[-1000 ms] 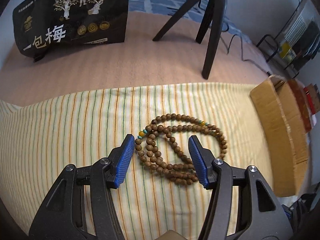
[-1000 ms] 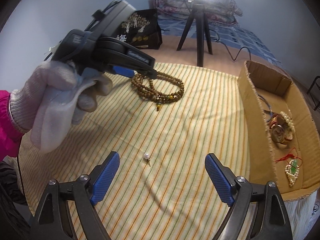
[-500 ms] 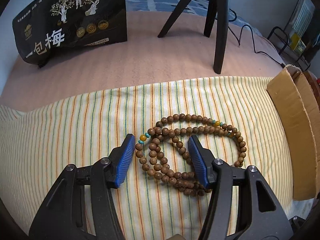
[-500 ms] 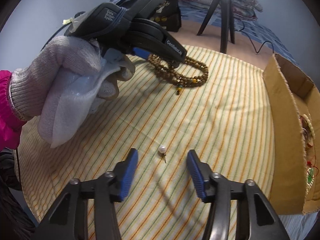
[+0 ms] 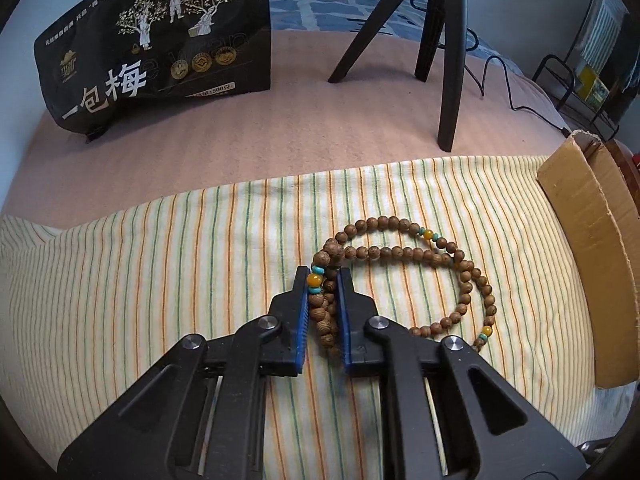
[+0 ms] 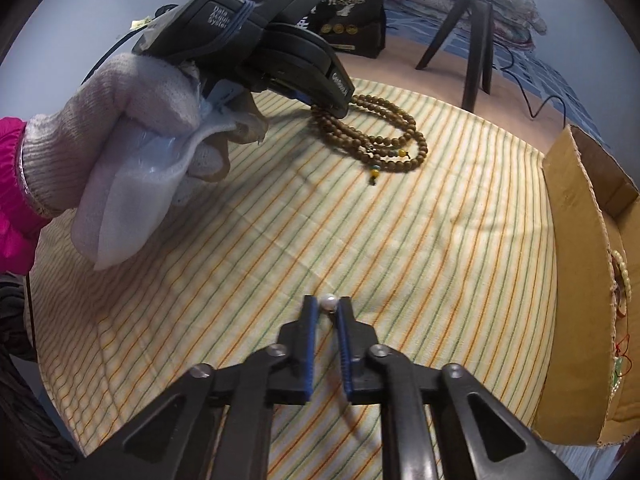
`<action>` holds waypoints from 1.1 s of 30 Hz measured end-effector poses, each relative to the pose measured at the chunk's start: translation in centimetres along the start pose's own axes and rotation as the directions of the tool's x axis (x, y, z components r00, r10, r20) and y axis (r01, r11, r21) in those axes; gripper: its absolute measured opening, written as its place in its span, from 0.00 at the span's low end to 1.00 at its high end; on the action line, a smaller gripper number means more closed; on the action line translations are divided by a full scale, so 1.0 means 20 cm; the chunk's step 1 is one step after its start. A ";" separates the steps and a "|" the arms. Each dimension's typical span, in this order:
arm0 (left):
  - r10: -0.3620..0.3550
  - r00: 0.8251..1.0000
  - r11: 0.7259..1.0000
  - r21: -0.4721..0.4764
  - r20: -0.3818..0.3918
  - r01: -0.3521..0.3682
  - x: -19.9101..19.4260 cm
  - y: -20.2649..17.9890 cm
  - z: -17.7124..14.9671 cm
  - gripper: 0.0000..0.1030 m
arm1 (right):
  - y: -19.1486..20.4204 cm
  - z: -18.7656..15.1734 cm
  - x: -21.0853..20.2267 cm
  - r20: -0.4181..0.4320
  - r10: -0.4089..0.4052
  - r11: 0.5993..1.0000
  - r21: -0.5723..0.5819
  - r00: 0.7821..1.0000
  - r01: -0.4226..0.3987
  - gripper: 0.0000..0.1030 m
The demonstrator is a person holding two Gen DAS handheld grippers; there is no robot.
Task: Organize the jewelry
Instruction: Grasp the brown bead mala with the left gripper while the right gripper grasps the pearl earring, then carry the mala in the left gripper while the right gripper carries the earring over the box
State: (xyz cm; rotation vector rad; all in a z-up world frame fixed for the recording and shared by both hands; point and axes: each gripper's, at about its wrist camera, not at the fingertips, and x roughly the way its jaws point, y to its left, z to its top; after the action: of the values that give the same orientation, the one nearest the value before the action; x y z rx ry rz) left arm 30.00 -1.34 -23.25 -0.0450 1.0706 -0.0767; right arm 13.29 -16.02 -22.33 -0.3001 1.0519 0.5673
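Observation:
A wooden bead necklace with amber and turquoise beads lies on the striped cloth. My left gripper is shut on its bunched left end, the rest trailing to the right. It also shows in the right wrist view under the left gripper's body. My right gripper is shut on a small pearl earring at its fingertips, down on the cloth. A cardboard box with several jewelry pieces stands at the right.
A black printed bag and a black tripod stand on the pink surface beyond the cloth. The box wall rises at the cloth's right edge. A gloved hand holds the left gripper.
Both grippers have closed: the left on the bunched beads of the necklace, the right on the pearl earring. Both moved forward and down toward the cloth.

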 end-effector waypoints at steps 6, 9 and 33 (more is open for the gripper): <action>-0.009 1.000 1.000 -0.015 0.011 0.009 -0.08 0.06 -0.01 0.10 | -0.02 0.00 -0.01 0.007 0.021 1.000 0.010 1.000 -0.021 0.06; -0.012 1.000 1.000 -0.018 0.024 0.013 -0.13 0.08 -0.01 0.10 | -0.03 0.00 -0.03 0.016 0.023 1.000 0.021 1.000 -0.023 0.05; -0.155 0.960 0.987 -0.012 0.232 0.163 -0.70 0.02 0.07 0.10 | -0.21 0.10 -0.37 0.182 -0.034 0.994 0.110 0.983 0.014 0.05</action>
State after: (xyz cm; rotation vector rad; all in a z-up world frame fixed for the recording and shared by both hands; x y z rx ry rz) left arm 24.56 0.15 -10.33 -0.1641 0.8340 -0.1960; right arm 14.39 -20.68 -15.10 -0.1619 0.8960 0.5040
